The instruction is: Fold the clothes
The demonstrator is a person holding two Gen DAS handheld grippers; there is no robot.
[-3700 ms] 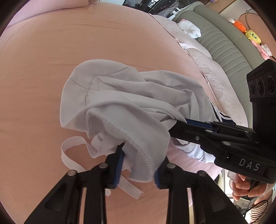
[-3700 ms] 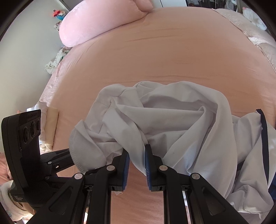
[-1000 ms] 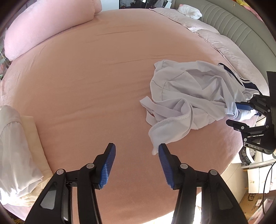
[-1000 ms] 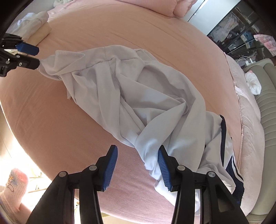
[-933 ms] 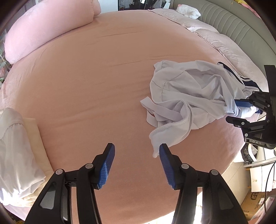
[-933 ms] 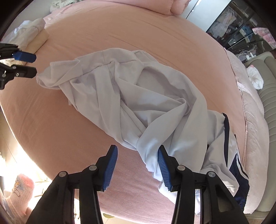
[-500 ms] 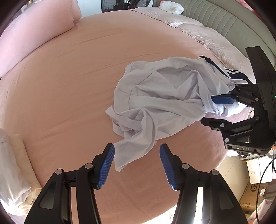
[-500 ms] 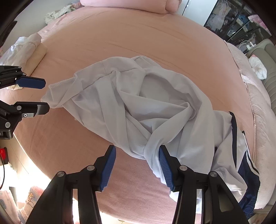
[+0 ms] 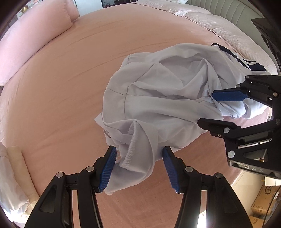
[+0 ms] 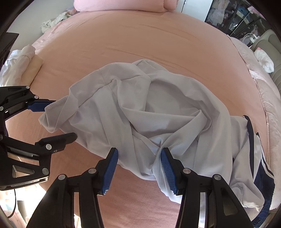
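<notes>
Pale grey garment [image 9: 163, 98] crumpled in a heap on a pink bed [image 9: 58, 84], toward its near edge, with a navy, white-striped trim [image 10: 263, 173] at the right end. Left gripper [image 9: 139, 168] spread wide, blue pads on either side of a ribbed hem [image 9: 130, 152] at the heap's left end, cloth lying between the fingers but not pinched. Right gripper [image 10: 138, 166] likewise wide open, straddling a bunched fold at the near edge of the heap, nothing clamped. In the left view, right gripper [image 9: 213, 107] reaching in from the right, upper blue pad over the cloth, lower finger beside the fabric's edge. In the right view, left gripper [image 10: 58, 120] coming in from the left, upper pad just at the hem. Pink pillow [image 9: 35, 35] along the far side of the bed. Folded cream and white cloth [image 10: 24, 59] stacked at the bed's left edge. Padded green headboard or sofa [image 9: 226, 8] behind, a white item [image 10: 264, 59] resting near it. Cardboard boxes [image 9: 263, 198] on the floor at lower right.
</notes>
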